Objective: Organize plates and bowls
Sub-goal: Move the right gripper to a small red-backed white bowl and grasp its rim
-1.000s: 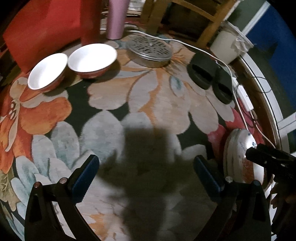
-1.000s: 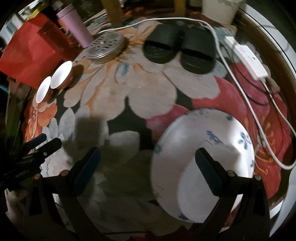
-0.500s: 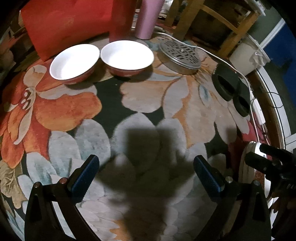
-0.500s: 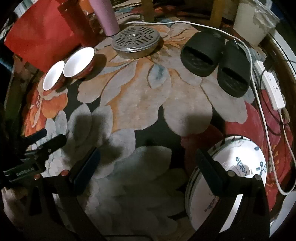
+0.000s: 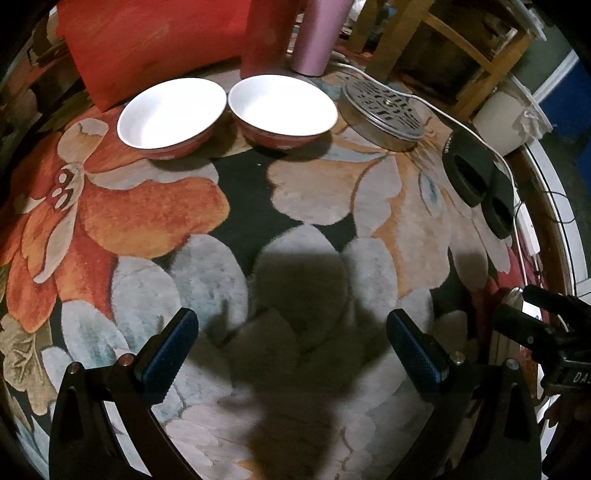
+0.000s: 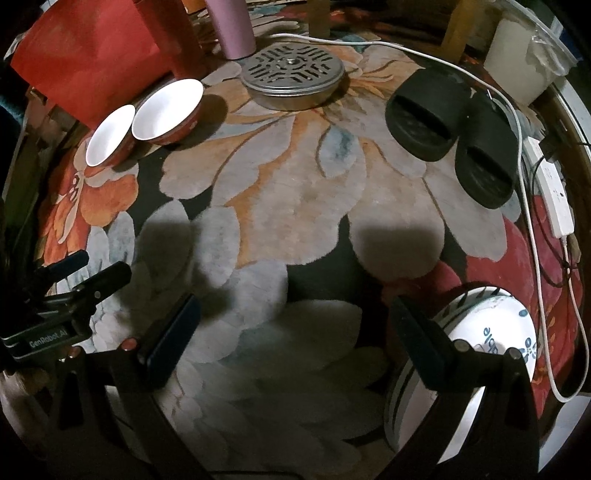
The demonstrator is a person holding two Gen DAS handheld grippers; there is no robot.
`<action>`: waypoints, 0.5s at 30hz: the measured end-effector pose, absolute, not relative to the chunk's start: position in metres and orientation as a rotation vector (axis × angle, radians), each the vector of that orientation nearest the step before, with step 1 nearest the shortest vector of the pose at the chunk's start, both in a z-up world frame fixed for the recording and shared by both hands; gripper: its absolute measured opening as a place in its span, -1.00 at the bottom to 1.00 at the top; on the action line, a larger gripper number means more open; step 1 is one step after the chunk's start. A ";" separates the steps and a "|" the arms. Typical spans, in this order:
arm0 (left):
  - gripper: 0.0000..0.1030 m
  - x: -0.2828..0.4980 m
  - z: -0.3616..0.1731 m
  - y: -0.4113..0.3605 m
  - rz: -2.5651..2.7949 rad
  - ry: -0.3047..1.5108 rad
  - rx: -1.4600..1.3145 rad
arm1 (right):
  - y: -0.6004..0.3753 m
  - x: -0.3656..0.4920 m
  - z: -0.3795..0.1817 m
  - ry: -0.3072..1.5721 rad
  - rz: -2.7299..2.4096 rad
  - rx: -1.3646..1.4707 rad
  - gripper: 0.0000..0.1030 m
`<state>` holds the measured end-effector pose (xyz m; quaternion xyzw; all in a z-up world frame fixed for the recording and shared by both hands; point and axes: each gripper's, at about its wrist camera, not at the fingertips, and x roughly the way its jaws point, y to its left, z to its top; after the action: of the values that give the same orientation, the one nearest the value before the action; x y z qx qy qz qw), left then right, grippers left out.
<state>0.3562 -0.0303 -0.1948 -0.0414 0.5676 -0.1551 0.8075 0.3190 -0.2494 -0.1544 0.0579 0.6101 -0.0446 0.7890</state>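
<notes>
Two red bowls with white insides sit side by side on a floral rug: the left bowl (image 5: 171, 114) (image 6: 109, 134) and the right bowl (image 5: 282, 107) (image 6: 168, 110). A white plate with blue marks (image 6: 491, 332) lies low right in the right wrist view, partly behind the right finger. My left gripper (image 5: 291, 347) is open and empty above the rug, well short of the bowls. My right gripper (image 6: 295, 332) is open and empty, just left of the plate. Each gripper shows in the other's view: the right one (image 5: 535, 321), the left one (image 6: 74, 284).
A round perforated metal lid (image 5: 384, 114) (image 6: 291, 74) lies beyond the bowls. Black slippers (image 6: 450, 136), a white cable and power strip (image 6: 554, 195) lie at right. A pink tumbler (image 5: 317, 33), red bag (image 5: 147, 40), white bin (image 6: 524, 55) and wooden chair legs stand at the back.
Both grippers have drawn back and turned left. The bowls now sit nearer the centre of the left view. The plate has slid to the lower right of the right view.
</notes>
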 end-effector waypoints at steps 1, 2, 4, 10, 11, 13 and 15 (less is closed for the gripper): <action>0.98 0.358 -0.195 -0.028 -0.328 1.214 -0.095 | -0.248 0.321 -0.154 1.313 -0.093 0.122 1.00; 0.98 0.359 -0.195 -0.026 -0.324 1.214 -0.101 | -0.245 0.324 -0.154 1.312 -0.089 0.121 1.00; 0.98 0.364 -0.195 -0.020 -0.314 1.212 -0.115 | -0.240 0.331 -0.154 1.309 -0.076 0.117 1.00; 0.98 0.389 -0.191 0.002 -0.272 1.199 -0.172 | -0.222 0.371 -0.158 1.303 -0.006 0.210 0.99; 0.98 0.393 -0.190 0.006 -0.261 1.195 -0.181 | -0.218 0.376 -0.159 1.302 0.003 0.222 0.99; 0.98 0.404 -0.188 0.017 -0.240 1.185 -0.204 | -0.208 0.392 -0.162 1.297 0.018 0.240 0.99; 0.98 0.414 -0.185 0.029 -0.219 1.174 -0.230 | -0.198 0.408 -0.164 1.285 0.038 0.258 0.97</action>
<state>0.4141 0.0285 -0.1850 -0.1080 0.5513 -0.1031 0.8208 0.4085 -0.1978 -0.1643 0.1201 0.5976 0.0178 0.7925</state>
